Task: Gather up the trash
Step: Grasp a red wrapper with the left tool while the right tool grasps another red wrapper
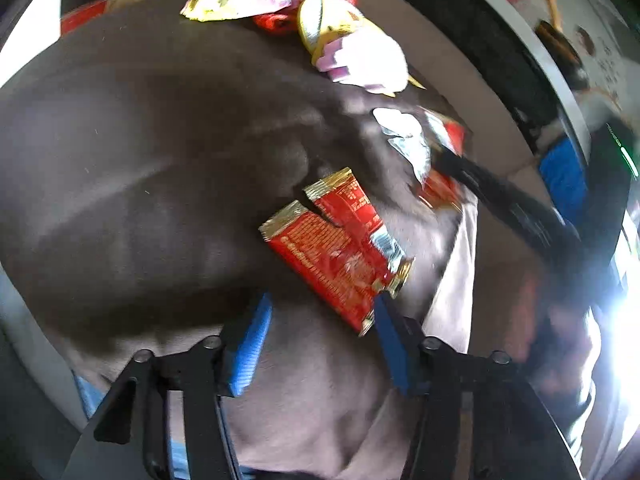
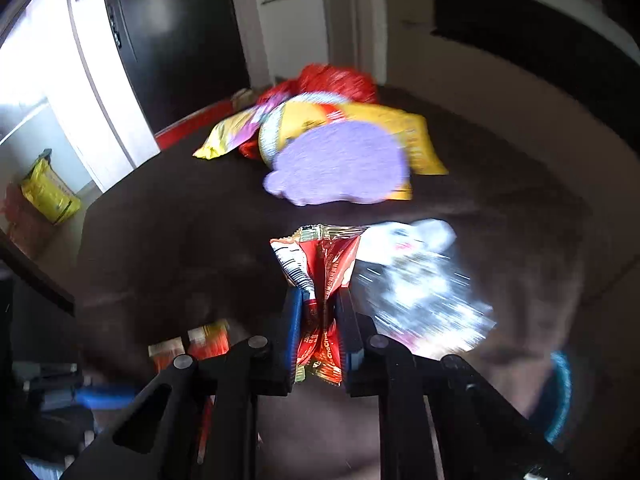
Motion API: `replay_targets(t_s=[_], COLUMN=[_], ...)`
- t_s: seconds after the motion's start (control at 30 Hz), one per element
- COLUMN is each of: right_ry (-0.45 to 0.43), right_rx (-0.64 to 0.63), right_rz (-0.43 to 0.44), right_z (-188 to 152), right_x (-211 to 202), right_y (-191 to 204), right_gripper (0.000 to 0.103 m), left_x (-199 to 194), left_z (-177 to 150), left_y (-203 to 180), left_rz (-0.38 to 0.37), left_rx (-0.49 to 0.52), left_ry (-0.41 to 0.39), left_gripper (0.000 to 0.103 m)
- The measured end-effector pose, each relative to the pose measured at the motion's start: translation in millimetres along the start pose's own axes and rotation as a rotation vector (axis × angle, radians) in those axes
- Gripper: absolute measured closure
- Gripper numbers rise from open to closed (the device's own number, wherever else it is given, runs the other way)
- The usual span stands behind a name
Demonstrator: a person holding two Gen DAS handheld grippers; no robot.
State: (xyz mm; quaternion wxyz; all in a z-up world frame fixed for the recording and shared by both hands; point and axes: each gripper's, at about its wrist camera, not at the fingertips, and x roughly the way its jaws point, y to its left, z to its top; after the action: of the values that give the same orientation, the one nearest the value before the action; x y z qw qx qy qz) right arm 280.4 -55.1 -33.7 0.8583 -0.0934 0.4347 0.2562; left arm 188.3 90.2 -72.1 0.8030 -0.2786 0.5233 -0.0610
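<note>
A flat red and gold wrapper (image 1: 340,248) lies on the dark brown cloth (image 1: 140,160). My left gripper (image 1: 320,304) is open, its blue fingers just short of the wrapper's near edge on either side. My right gripper (image 2: 318,300) is shut on a crumpled red wrapper (image 2: 324,268), held above the cloth, with a shiny silver wrapper (image 2: 420,292) beside it. In the left wrist view the right gripper's dark arm (image 1: 512,208) reaches in with those wrappers (image 1: 420,148). Yellow and purple snack bags (image 2: 340,152) and a red bag (image 2: 336,80) lie farther back.
A black fridge (image 2: 172,32) and white cabinet stand behind the table. A yellow bag (image 2: 48,192) sits on the floor at left. Orange packets (image 2: 192,348) lie low beside the right gripper. A blue-rimmed object (image 2: 560,392) is at lower right.
</note>
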Motion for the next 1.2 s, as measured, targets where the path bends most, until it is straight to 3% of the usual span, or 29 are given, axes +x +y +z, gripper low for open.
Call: replay_targets(t_s=[0.1,0.17,0.37,0.47,0.53,0.7,0.87,0.97,1.1,1.2], right_ry=[-0.020,-0.029,-0.080,-0.103,-0.114,-0.139,-0.171,-0.183,-0.202,-0.200], right_rx=[0.011,0.040,0.160,0.199,0.204,0.201,0.224,0.241,0.271,0.305], right_rz=[-0.003,-0.005,-0.056,-0.065,-0.080,-0.099,-0.088,-0.082,-0.100,-0.134], right_z=[-23.4,-38.3,-70.1,-83.6,-93.7,-114.3,-124.7,-127.0,-133.4,-144.2], right_x=[-31.0,-44.2,-72.5,-85.9,-95.4,-112.5,-123.5,-127.4,-135.2,-140.6], right_y=[-19.0,-30.1,-70.5,-83.2,-89.2,-97.7,-107.6,-112.9,-126.3,-144.6], right_gripper=[0.088,0.088,0.088,0.088,0.088,0.088,0.088,0.088,0.088,0.088], left_x=[7.1,14.3,43.2,48.8,48.2,38.2,13.3,5.5,16.0,44.6], left_z=[5.2,9.2,3.9,-4.5,-5.9,-6.6,-12.6,-17.9,-23.9,-26.6], left_y=[-7.2,-21.4,-69.0,-74.8,-73.8,-80.1,-109.7,-133.3,-167.3,-205.9], left_rz=[0.002,0.062,0.348,0.389,0.386,0.360,0.323,0.256,0.179,0.116], left_rx=[-0.112,-0.125,0.069,0.182,0.225,0.281,0.387,0.442,0.513,0.584], left_ry=[-0.052,-0.104,-0.219,-0.260,-0.271,-0.277,-0.337,-0.337,-0.294,-0.215], left_gripper=[0.035,0.031,0.030,0.038,0.054,0.062,0.062,0.062,0.062,0.062])
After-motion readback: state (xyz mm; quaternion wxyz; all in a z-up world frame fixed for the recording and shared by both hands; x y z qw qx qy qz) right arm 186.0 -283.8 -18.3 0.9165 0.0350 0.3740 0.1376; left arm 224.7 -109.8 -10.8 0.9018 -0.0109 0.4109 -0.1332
